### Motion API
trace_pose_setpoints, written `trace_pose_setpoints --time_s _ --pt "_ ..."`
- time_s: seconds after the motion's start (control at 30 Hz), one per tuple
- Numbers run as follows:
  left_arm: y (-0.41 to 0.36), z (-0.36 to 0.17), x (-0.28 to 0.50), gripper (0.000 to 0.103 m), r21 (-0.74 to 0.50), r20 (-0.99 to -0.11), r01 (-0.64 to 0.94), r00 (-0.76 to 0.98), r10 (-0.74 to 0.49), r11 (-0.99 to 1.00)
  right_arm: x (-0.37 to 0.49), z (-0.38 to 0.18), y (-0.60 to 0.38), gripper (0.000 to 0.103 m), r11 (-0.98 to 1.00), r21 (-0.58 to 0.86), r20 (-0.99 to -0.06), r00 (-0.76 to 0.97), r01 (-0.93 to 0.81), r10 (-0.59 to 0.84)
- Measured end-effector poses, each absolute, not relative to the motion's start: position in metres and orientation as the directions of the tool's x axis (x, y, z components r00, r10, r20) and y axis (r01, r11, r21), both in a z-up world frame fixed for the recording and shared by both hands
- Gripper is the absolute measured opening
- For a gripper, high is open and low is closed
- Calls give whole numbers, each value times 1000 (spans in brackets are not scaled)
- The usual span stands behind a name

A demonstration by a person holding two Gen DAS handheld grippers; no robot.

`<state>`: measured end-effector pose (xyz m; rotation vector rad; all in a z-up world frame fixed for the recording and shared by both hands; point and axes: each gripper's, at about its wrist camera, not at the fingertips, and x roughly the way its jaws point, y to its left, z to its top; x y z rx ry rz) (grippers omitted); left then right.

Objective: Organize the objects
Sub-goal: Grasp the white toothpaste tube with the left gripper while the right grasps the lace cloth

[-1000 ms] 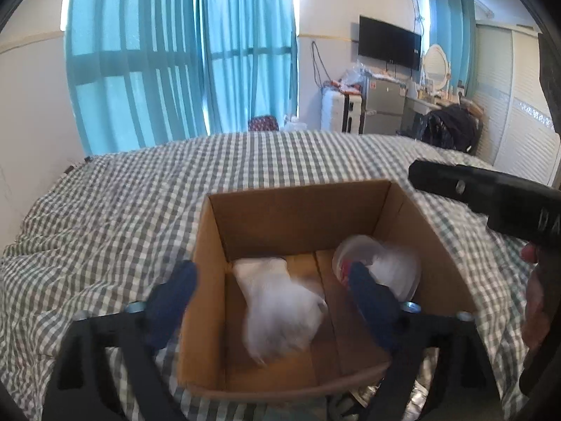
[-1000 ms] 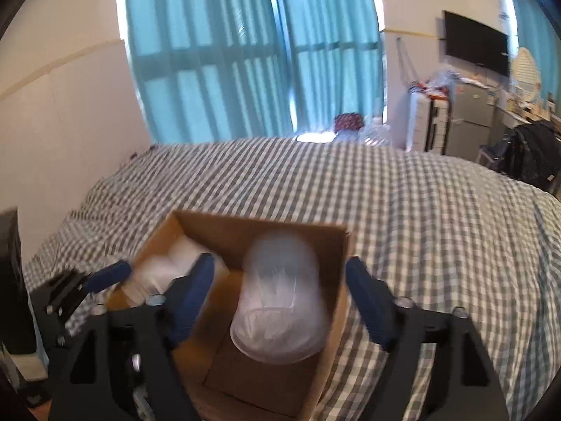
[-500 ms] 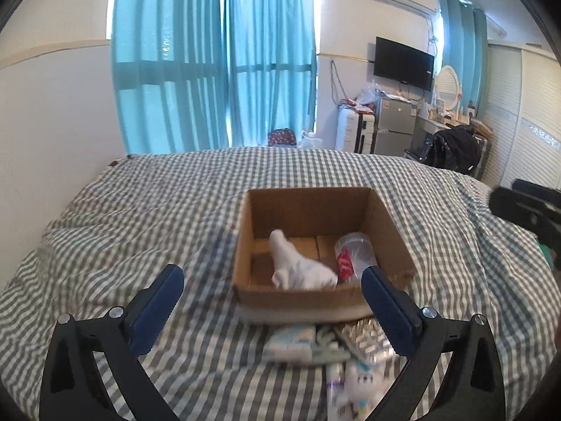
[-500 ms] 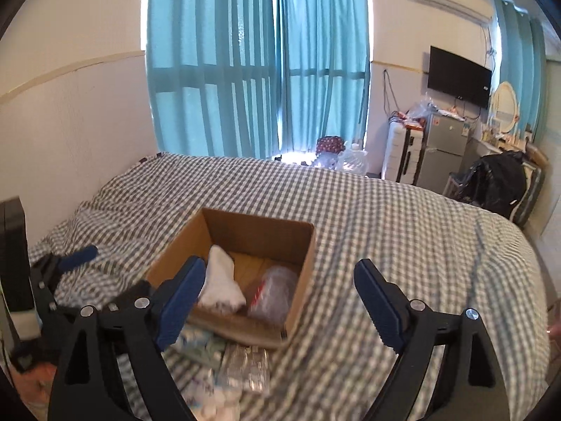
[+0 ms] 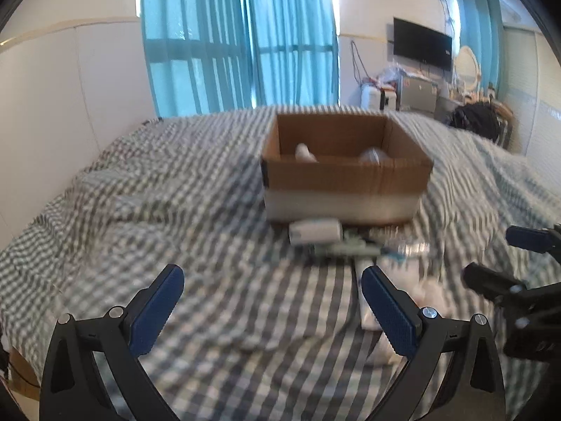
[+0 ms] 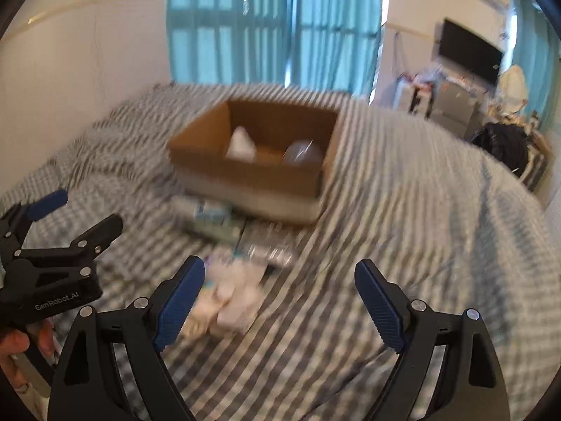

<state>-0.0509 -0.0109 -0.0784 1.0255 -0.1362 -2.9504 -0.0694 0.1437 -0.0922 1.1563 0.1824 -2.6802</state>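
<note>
An open cardboard box (image 5: pixel 345 175) (image 6: pixel 252 172) stands on the checked bed. Inside it lie a white soft bundle (image 5: pixel 305 152) (image 6: pixel 240 145) and a clear plastic container (image 5: pixel 373 156) (image 6: pixel 301 152). Several blurred packets (image 5: pixel 315 231) (image 6: pixel 235 298) lie loose on the bedspread in front of the box. My left gripper (image 5: pixel 271 277) (image 6: pixel 92 208) hangs open and empty over the bedspread, short of the packets. My right gripper (image 6: pixel 280 266) (image 5: pixel 487 254) is open and empty too, just right of the packet pile.
The grey-and-white checked bedspread (image 5: pixel 157 210) fills the foreground, creased at the left. Blue curtains (image 5: pixel 238 42) hang behind the bed. A TV (image 5: pixel 422 47), cabinets and a black bag (image 5: pixel 477 122) stand at the back right. A hand (image 6: pixel 17 343) holds the left gripper.
Both grippers have drawn back from the box and dropped lower, with jaws wider. The white bundle and the clear container stay in the box. The loose packets have come into view.
</note>
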Motion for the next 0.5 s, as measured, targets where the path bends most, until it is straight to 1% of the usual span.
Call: trace_pose_setpoints --time_s 0.1,0.2,0.3,0.37,0.43,0.47,0.5 --pt "-12 -95 -53 103 120 -636 9 -767 -83 -993 -72 -114 144 88 -972 -1 -745 -648 237 -157" --pt "-20 -106 -57 103 88 -660 16 -748 -70 -996 -78 -126 144 88 -966 73 -752 -622 248 -217" --pt "-25 -114 -60 103 79 -678 33 -731 -78 -996 -88 -139 138 87 -958 105 -775 -582 267 -247" --pt "-28 -119 -62 103 75 -689 42 -720 -82 -996 -93 -149 132 82 -950 126 -791 -549 287 -271" --pt "-32 -121 -64 103 54 -702 45 -709 -70 -998 -97 -160 128 66 -938 161 -809 -504 306 -303" --pt "-33 -122 -64 103 48 -706 47 -705 -67 -998 -99 -165 127 61 -935 175 -815 -487 309 -314" --pt "-32 -122 -64 103 44 -709 48 -702 -65 -998 -99 -168 126 45 -929 189 -821 -467 318 -327"
